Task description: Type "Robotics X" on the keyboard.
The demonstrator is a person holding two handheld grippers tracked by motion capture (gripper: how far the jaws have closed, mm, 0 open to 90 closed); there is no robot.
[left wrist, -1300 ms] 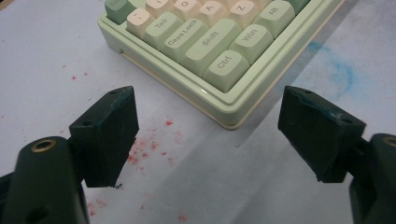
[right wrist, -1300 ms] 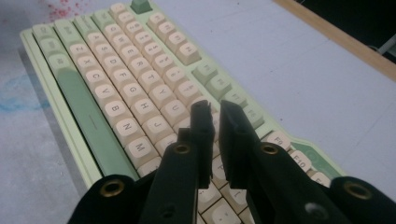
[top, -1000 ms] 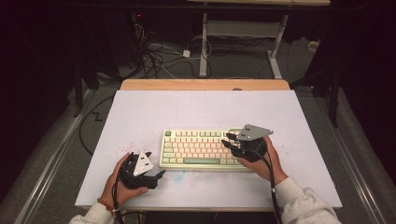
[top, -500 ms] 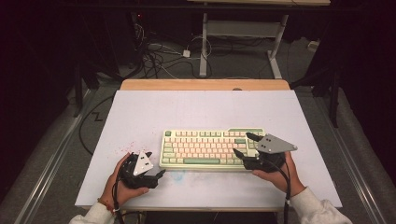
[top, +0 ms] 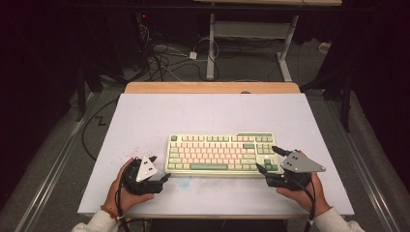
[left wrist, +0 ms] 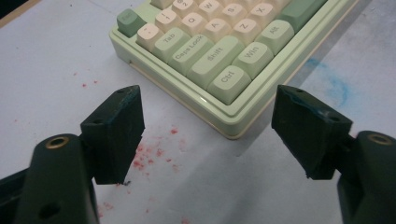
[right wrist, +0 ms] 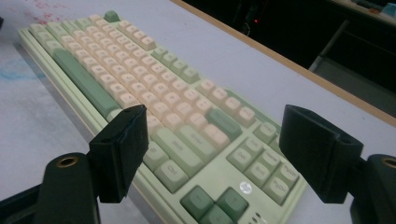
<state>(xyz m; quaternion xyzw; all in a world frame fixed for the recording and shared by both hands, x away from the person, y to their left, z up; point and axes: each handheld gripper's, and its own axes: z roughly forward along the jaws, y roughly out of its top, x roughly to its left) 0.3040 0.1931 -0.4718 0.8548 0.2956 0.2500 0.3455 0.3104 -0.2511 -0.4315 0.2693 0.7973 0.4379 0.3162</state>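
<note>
A pale green keyboard (top: 222, 152) with cream and green keys lies flat near the front middle of the white table (top: 212, 113). My left gripper (top: 161, 167) rests on the table just off the keyboard's left front corner. It is open, and in the left gripper view that corner with the Ctrl key (left wrist: 227, 79) lies ahead between the jaws of the left gripper (left wrist: 210, 121). My right gripper (top: 266, 158) is at the keyboard's right front corner, open. In the right gripper view, the right gripper (right wrist: 215, 149) straddles the keyboard's (right wrist: 140, 70) right end, holding nothing.
Red specks (left wrist: 149, 156) and a blue smear (left wrist: 334, 84) mark the table near the keyboard's left front. A wooden strip (top: 212, 87) edges the far side. Cables (top: 164, 58) and a white desk frame (top: 251, 34) stand on the floor beyond.
My right gripper has moved right and toward the table's front, from over the keyboard's right part to its right front corner. The left gripper and the keyboard have stayed put.
</note>
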